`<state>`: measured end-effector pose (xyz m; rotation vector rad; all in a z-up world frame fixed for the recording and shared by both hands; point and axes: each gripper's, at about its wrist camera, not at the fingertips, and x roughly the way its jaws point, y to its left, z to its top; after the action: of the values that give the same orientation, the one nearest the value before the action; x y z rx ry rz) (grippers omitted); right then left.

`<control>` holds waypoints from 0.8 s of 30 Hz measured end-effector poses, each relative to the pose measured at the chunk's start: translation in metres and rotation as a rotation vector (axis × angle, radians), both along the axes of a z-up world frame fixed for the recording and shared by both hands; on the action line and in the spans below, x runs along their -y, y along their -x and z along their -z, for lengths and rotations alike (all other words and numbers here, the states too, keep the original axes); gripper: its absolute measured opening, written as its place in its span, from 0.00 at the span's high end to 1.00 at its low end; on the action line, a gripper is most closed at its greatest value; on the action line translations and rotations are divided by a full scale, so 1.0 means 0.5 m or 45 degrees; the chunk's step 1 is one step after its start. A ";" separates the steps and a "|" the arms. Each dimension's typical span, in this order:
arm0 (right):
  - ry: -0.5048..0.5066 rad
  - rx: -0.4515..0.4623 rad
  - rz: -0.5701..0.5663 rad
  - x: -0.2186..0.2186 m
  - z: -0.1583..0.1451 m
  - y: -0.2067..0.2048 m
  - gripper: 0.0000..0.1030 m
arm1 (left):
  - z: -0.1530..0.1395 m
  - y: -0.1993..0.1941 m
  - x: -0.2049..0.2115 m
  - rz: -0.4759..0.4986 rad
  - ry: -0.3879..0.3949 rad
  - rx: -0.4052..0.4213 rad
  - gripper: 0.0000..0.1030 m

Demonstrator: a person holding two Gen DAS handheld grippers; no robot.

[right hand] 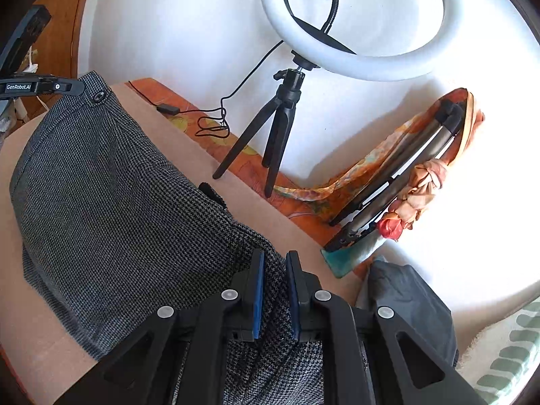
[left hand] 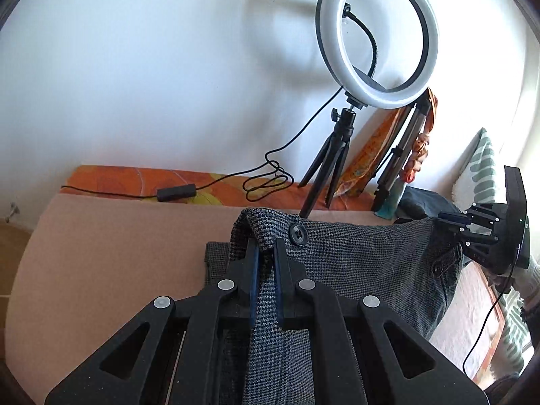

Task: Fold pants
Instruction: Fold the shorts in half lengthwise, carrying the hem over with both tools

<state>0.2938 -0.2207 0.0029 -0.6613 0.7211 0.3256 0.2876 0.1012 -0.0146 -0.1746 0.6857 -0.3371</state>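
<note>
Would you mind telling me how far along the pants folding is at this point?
Early stage. Done: both grippers have picked up the grey houndstooth pants at the waistband. In hand: the left gripper is shut on the fabric beside the waistband button, the right gripper on the other end, holding the waist spread above the bed. Left: no fold shows yet; the legs are out of view.
</note>
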 end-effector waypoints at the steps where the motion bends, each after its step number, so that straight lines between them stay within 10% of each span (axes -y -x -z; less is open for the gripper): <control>1: 0.008 -0.008 0.005 -0.004 0.008 -0.016 0.90 | 0.007 -0.012 0.002 -0.004 -0.008 -0.008 0.94; 21: 0.093 -0.149 0.053 -0.034 0.165 -0.172 0.90 | 0.126 -0.114 0.010 -0.089 -0.161 -0.111 0.94; 24: 0.124 -0.159 0.085 -0.029 0.187 -0.179 0.76 | 0.137 -0.119 0.019 -0.089 -0.208 -0.126 0.94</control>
<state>0.3834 -0.2061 -0.0906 -0.7120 0.8808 0.2736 0.3472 0.0917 -0.0831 -0.0596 0.7998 -0.2051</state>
